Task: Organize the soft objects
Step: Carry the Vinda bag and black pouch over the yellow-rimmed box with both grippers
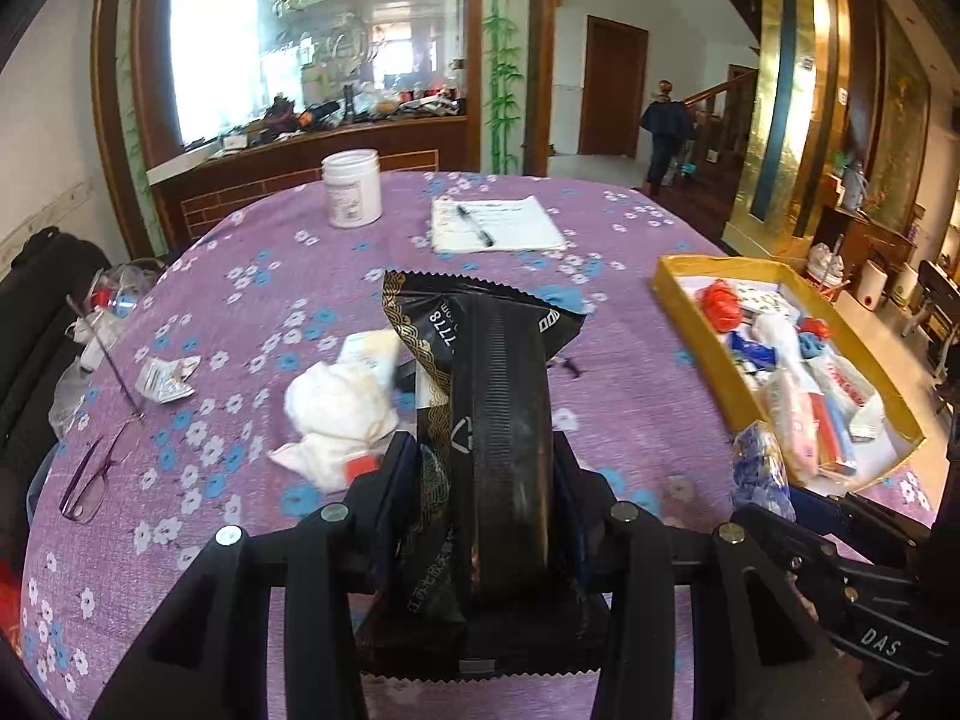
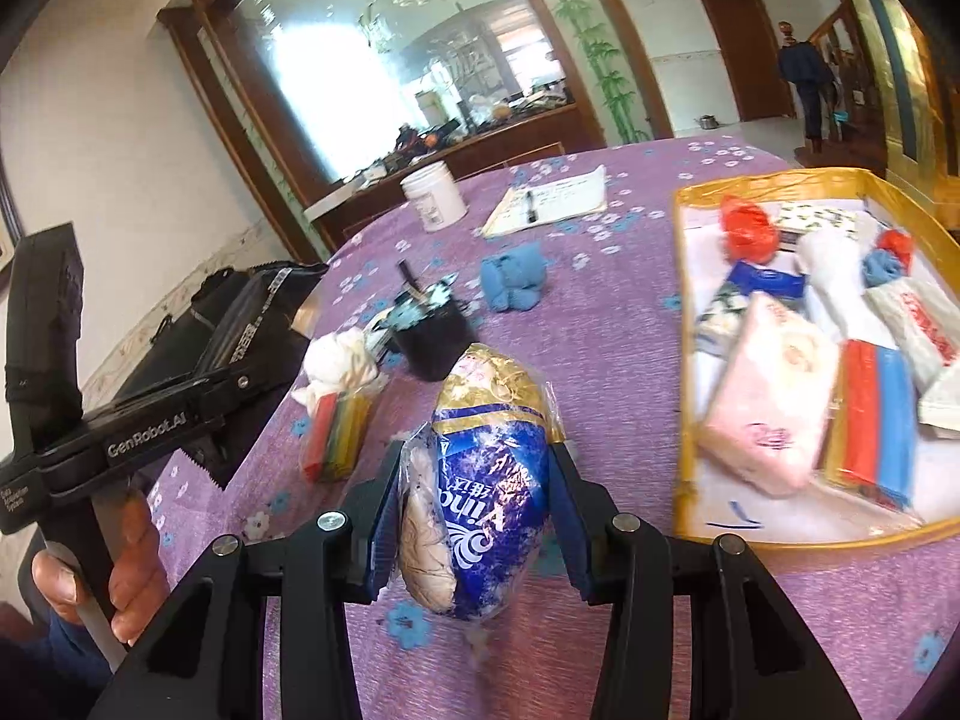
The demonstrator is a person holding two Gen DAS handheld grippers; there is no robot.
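Here, in the left wrist view, the left claw (image 1: 483, 480) is closed around a black packet (image 1: 480, 414) with gold patterning, held raised over the table (image 1: 612, 384) with its purple flowered cloth. Just left of the packet lies a crumpled white tissue (image 1: 339, 414). A gold-rimmed tray (image 1: 684, 300) sits to the right, filled with bags and packs. At the far side stand a white jar (image 1: 352, 187) and a notepad (image 1: 498, 225) with a pen (image 1: 475, 225) on it. Glasses (image 1: 90, 480) rest near the left edge.

In the right wrist view, the right claw (image 2: 474, 516) grips a blue and gold tissue pack (image 2: 495, 486) above the cloth, just left of the tray (image 2: 681, 360). A blue cloth bundle (image 2: 514, 279) lies farther back, and a striped pack (image 2: 336, 438) sits near the tissue (image 2: 336, 369).
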